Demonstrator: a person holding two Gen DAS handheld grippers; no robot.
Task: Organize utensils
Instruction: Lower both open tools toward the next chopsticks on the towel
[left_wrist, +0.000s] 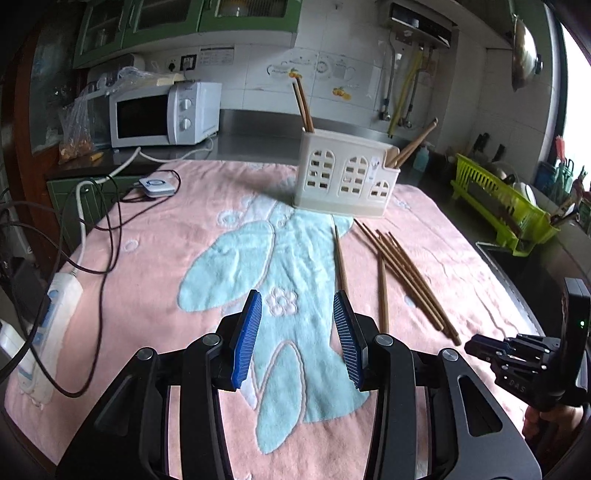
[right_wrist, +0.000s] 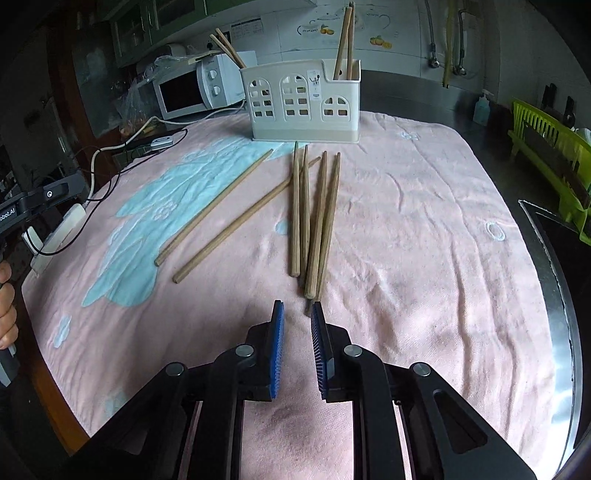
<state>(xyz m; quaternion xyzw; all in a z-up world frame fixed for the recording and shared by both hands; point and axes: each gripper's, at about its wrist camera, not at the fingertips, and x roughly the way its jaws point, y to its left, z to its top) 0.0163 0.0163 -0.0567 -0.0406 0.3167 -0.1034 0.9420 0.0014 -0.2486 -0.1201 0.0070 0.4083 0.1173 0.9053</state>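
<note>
While both grippers hover over a pink towel (right_wrist: 424, 229) covering the surface, the left gripper (left_wrist: 297, 325) has its jaws wide apart and empty, one loose chopstick (left_wrist: 340, 258) just ahead of them. The right gripper (right_wrist: 297, 328) shows jaws narrowly parted, holding nothing, with a cluster of chopsticks (right_wrist: 314, 218) directly ahead. Beyond these stands a white utensil holder (right_wrist: 304, 105) containing upright chopsticks

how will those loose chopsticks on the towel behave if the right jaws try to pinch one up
The chopsticks look like thin, straight wood, so probably stiff and light. Their rounded shafts may roll, though the soft pink towel should damp that. Four lie bunched and partly crossing just ahead of the right gripper, so lifting one will likely nudge its neighbours.
</note>
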